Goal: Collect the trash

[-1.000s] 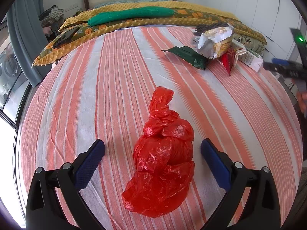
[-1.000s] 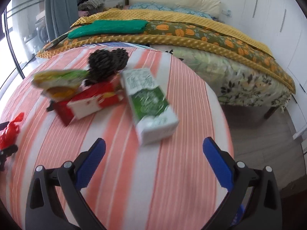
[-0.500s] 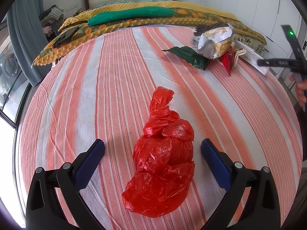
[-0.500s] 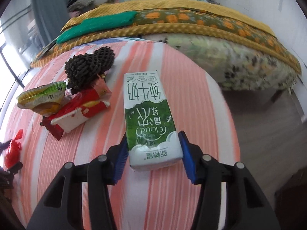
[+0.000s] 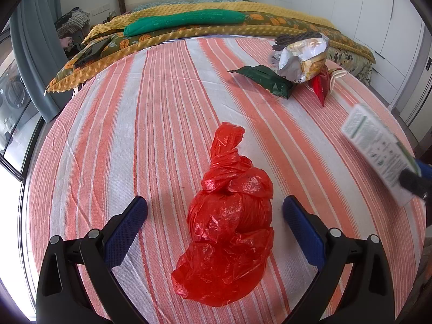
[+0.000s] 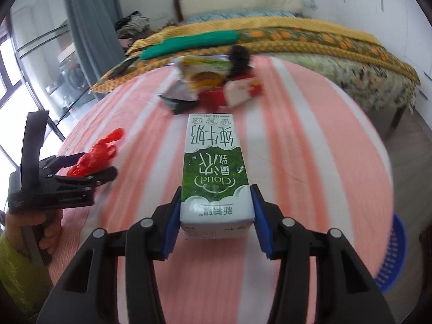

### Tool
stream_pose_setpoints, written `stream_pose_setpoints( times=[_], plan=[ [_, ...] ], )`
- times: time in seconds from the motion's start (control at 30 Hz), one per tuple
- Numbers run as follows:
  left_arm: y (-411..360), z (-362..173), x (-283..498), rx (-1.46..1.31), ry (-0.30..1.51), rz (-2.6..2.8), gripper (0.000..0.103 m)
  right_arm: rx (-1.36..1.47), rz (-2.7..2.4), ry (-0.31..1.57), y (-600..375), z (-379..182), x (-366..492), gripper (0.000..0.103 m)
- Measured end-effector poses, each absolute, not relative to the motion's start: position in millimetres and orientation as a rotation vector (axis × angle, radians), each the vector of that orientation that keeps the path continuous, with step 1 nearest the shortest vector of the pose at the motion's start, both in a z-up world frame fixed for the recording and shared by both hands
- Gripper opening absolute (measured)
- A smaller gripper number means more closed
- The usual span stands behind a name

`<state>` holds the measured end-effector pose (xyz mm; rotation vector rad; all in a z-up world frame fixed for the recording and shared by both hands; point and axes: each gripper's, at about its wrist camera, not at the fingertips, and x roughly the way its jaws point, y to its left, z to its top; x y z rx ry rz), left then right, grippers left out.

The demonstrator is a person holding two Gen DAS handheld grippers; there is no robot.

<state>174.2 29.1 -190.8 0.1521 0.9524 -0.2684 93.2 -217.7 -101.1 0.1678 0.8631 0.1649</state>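
Observation:
A knotted red plastic bag [image 5: 229,224] lies on the striped tablecloth [image 5: 151,124]. My left gripper [image 5: 215,202] stands open around it, its blue pads clear of the bag on both sides. My right gripper [image 6: 216,197] is shut on a green and white milk carton [image 6: 213,162], gripping its near end and holding it above the cloth. From the left wrist view that carton [image 5: 378,145] hangs at the right edge. The right wrist view shows the left gripper [image 6: 89,166] and the red bag [image 6: 91,156] at the left.
A pile of wrappers sits at the table's far side: a crumpled snack bag [image 5: 302,56], a dark green packet [image 5: 264,81], a red wrapper [image 5: 320,86]. A blue basket [image 6: 391,264] stands low at the right. A bed [image 5: 216,27] lies behind the table.
My right gripper went from open to shut on the milk carton, lifted it off the cloth and carried it away from the wrapper pile toward the red bag. The left gripper stayed still.

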Motion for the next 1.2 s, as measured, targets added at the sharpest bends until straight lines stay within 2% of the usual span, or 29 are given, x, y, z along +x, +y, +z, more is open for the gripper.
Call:
stream_pose_setpoints(
  times=[0.03,0.07,0.13,0.17,0.5,1.2],
  plan=[
    [29,-191,174,0.152,0.952,-0.268,0.099,0.148,0.162,0.862,-212,-104,96,0.056],
    [29,-191,174,0.152,0.952,-0.268,0.099,0.126,0.152,0.863,-209,-107,100,0.072],
    [29,-191,174,0.152,0.952,-0.268,0.099,0.092,0.139,0.865,-207,-110,103,0.082],
    [29,-191,174,0.152,0.952,-0.268,0.099,0.067,0.128,0.879,-207,-113,105,0.084],
    [29,-191,174,0.152,0.952,-0.268,0.099,0.048,0.145,0.939,-208,-132,105,0.09],
    [29,-191,174,0.152,0.952,-0.269,0.099,0.047,0.145,0.938,-207,-132,103,0.091]
  ],
)
